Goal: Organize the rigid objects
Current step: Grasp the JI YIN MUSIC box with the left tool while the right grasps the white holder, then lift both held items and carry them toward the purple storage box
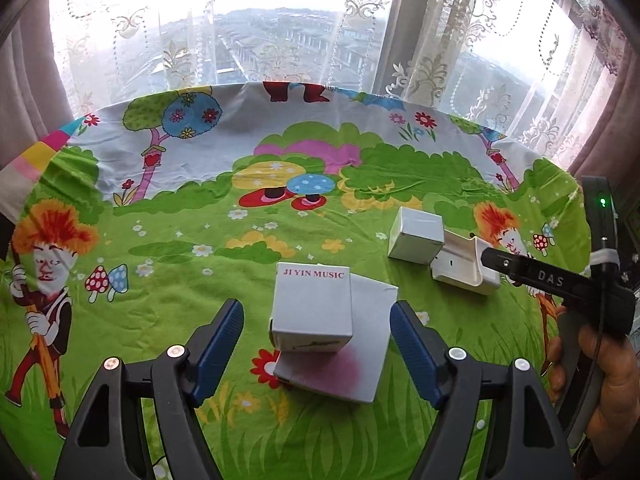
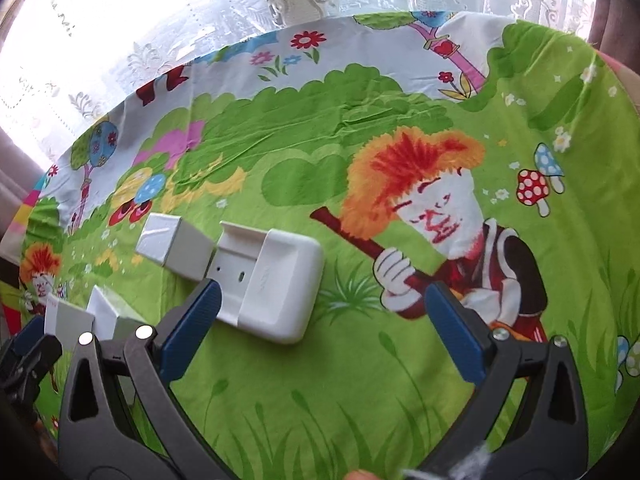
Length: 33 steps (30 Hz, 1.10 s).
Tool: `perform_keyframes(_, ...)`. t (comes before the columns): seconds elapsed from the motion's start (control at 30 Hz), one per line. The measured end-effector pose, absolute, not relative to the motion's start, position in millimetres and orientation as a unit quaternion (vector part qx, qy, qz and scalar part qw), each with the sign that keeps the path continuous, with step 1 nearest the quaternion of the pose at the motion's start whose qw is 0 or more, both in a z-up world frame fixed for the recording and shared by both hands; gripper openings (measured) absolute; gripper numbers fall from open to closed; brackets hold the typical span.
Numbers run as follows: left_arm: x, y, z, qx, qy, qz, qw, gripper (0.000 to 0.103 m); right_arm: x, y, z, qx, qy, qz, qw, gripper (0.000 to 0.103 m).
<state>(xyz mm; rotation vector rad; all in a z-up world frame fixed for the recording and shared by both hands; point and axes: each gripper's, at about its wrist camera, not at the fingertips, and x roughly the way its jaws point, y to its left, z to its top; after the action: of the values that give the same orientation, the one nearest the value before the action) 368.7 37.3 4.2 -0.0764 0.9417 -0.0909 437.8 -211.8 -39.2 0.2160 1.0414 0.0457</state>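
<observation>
A white box lettered JI YIN MUSIC (image 1: 312,304) stands on a flat white box (image 1: 352,364) on the cartoon tablecloth. My left gripper (image 1: 316,306) is open around this stack, and both blue pads stand clear of it. Further right lie a small white box (image 1: 416,238) and a white plastic holder (image 1: 464,268). In the right wrist view my right gripper (image 2: 323,288) is open just above the cloth. Its left finger (image 2: 192,320) overlaps the near edge of the holder (image 2: 280,288). The small box (image 2: 172,246) touches the holder's far end.
The table under the green tablecloth (image 1: 200,280) ends at a window with lace curtains (image 1: 280,20). A hand (image 1: 592,368) holds the right gripper at the right edge. The stacked boxes (image 2: 80,316) show at the lower left of the right wrist view.
</observation>
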Motion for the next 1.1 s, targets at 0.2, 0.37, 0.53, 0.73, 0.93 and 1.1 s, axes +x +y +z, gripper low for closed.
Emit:
perform_keyframes(0.2, 375.1, 28.5, -5.2, -0.025, 0.466, -0.046, 0.883, 0.055, 449.9, -200.8, -48.7, 0.082, 0.502, 0.028, 0.861, 0.085)
perform_keyframes(0.37, 371.0, 21.5, -9.1, -0.008, 0.467, -0.053, 0.882, 0.043, 446.4, -194.7, -50.9, 0.046, 0.497, 0.026, 0.866, 0.050)
perform_keyframes(0.53, 360.0, 20.2, -5.8, -0.008, 0.460, -0.053, 0.886, 0.043, 431.7, -197.5, -50.7, 0.032, 0.490, 0.027, 0.870, 0.040)
perform_keyframes(0.73, 340.6, 20.1, 0.5, -0.014, 0.452, -0.055, 0.890, 0.043, 405.6, -209.0, -48.1, 0.042, 0.487, 0.026, 0.872, 0.040)
perform_keyframes(0.93, 312.3, 21.4, 9.4, -0.025, 0.441, -0.055, 0.895, 0.043, 373.1, -214.1, -32.4, 0.042, 0.471, 0.031, 0.881, 0.040)
perform_keyframes(1.1, 286.0, 22.3, 13.1, -0.029, 0.436, -0.055, 0.898, 0.043, 343.1, -213.6, -18.6, 0.051, 0.460, 0.041, 0.885, 0.040)
